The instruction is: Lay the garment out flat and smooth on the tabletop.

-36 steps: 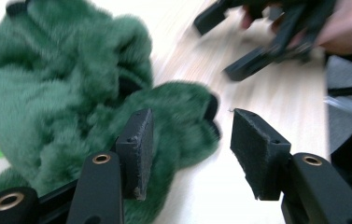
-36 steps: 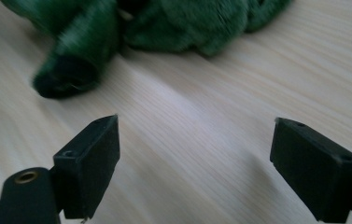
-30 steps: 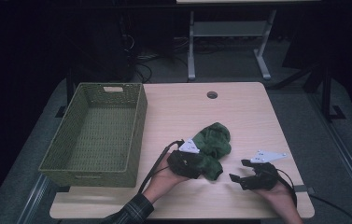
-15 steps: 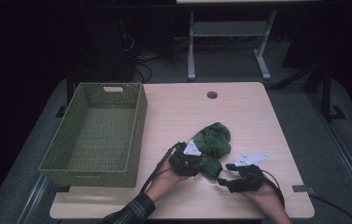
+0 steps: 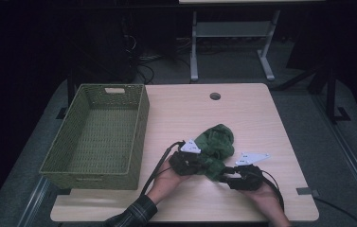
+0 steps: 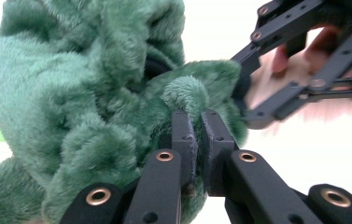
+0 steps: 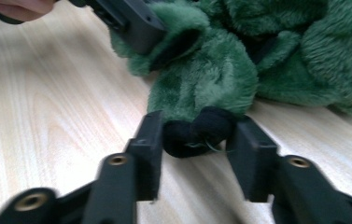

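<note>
From the high view the wooden table (image 5: 261, 118) spreads out in front of me, with a round grommet hole (image 5: 215, 96) near its far edge at about twelve o'clock. The green woven basket (image 5: 101, 135) is the next biggest thing, sitting along the table's side at nine o'clock, well apart from my hands.

The fluffy green garment (image 5: 216, 144) lies bunched near the middle of the table, toward my edge, just beyond both of my grippers. From above it reads as one dark green lump. My left gripper view brings out the deep plush pile and folds (image 6: 85, 93), and my right gripper view shows a black cuff-like end (image 7: 197, 130) sticking out of the bundle at six o'clock and resting on the wood, something the high view is too small to reveal.

My left gripper (image 5: 185, 161) sits at the garment's seven o'clock side. Its own camera shows the jaws pressed nearly together, pinching a fold of the green plush (image 6: 194, 135) between them, with my other gripper's linkage visible at two o'clock.

My right gripper (image 5: 235, 176) is at the garment's five o'clock. Its jaws stand apart on either side of the black end (image 7: 194, 154), bracketing it; I cannot tell whether they touch it.
</note>
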